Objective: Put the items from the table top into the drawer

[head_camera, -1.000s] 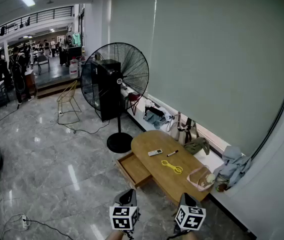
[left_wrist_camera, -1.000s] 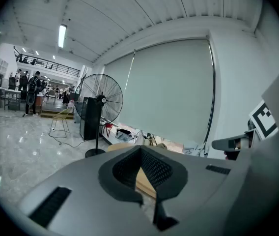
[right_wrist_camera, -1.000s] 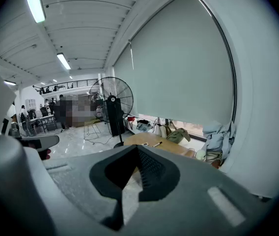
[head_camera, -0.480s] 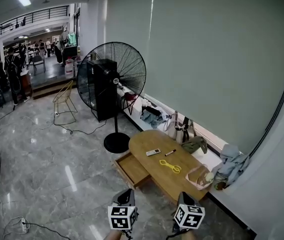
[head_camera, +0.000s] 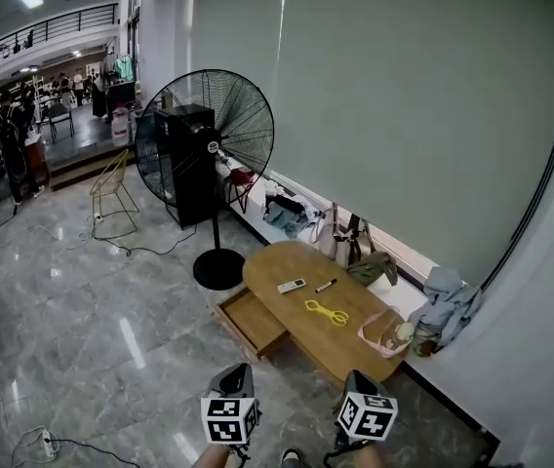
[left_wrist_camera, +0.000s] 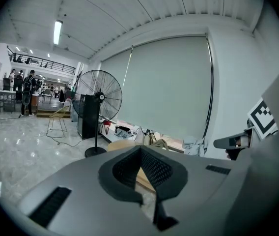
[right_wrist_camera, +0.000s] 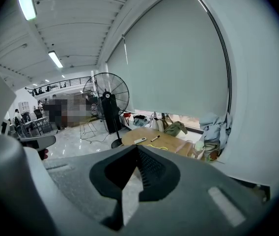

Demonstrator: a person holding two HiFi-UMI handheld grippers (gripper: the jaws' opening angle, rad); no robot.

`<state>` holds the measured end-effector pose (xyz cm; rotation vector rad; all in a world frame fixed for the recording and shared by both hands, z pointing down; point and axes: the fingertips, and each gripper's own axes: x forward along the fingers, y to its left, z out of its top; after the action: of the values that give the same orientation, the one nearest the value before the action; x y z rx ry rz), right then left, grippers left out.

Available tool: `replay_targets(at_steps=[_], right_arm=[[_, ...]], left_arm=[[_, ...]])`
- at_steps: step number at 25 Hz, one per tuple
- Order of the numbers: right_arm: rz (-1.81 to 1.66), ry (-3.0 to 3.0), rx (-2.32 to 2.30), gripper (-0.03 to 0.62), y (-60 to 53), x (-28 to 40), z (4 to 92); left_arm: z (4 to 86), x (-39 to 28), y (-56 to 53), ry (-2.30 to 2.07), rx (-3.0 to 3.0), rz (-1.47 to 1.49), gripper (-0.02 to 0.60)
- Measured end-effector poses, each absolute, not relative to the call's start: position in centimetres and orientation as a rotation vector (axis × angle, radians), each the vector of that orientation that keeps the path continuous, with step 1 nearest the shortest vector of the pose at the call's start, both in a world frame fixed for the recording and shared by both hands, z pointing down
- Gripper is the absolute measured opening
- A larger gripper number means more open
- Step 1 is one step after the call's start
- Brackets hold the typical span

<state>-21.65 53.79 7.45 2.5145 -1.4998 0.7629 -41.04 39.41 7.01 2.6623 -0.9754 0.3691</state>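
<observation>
**Head view.** The oval wooden table [head_camera: 345, 347] stood well ahead of both grippers, its long axis running from upper left to lower right. Its open wooden drawer [head_camera: 255, 322] projected from the left flank. On the top lay a white remote control [head_camera: 292, 286], a black marker pen [head_camera: 326, 285] and a yellow looped item [head_camera: 328, 312], too small to identify; a pink basket [head_camera: 382, 332] sat at the near right end. The left gripper [head_camera: 239, 372] lined up roughly with the drawer, and the right gripper [head_camera: 359, 378] with the table's near end.

**Left gripper view.** The jaws were pressed together at the tips with nothing between them. Only a strip of the table [left_wrist_camera: 122, 144] showed beyond the left gripper [left_wrist_camera: 140, 148].

**Right gripper view.** The right gripper [right_wrist_camera: 136, 146] likewise had its jaws closed and empty. The table [right_wrist_camera: 170, 142] lay ahead and slightly right, bearing the remote [right_wrist_camera: 140, 140] and the marker [right_wrist_camera: 155, 138]. The right gripper was judged the nearer to the items.
</observation>
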Motion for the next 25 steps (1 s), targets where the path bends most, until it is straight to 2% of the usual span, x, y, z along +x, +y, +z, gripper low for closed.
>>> replay_targets(at_steps=[14, 25], right_arm=[[0.783, -1.524, 2.507, 0.005, 46.3, -16.6, 7.8], [0.778, -1.573, 2.470, 0.005, 38.2, -8.2, 6.9]], left_arm=[[7.7, -37.3, 32.1, -1.032, 2.611, 0.371, -0.003], [6.7, -28.6, 25.1, -1.050, 2.615, 0.362, -0.003]])
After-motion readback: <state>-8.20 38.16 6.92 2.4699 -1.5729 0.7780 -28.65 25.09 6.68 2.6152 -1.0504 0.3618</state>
